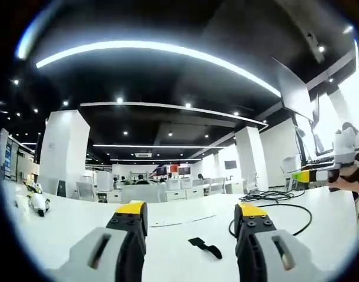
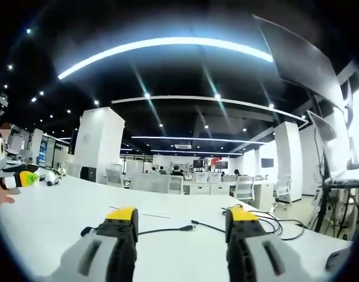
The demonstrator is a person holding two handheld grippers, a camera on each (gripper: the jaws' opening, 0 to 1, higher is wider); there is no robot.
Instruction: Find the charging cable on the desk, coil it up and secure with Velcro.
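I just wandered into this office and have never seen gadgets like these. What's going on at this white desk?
A person holds a hand-held gripper in each hand over a large white desk, getting ready to tidy a thin black charging cable. Both the left hand-held gripper and the right hand-held gripper are open and holding nothing. The cable lies loose and uncoiled on the desk, and a small black Velcro strap lies flat between the left gripper's jaws, untouched.

Open office, white pillars (image 1: 63,150), ceiling light strips (image 2: 161,44)
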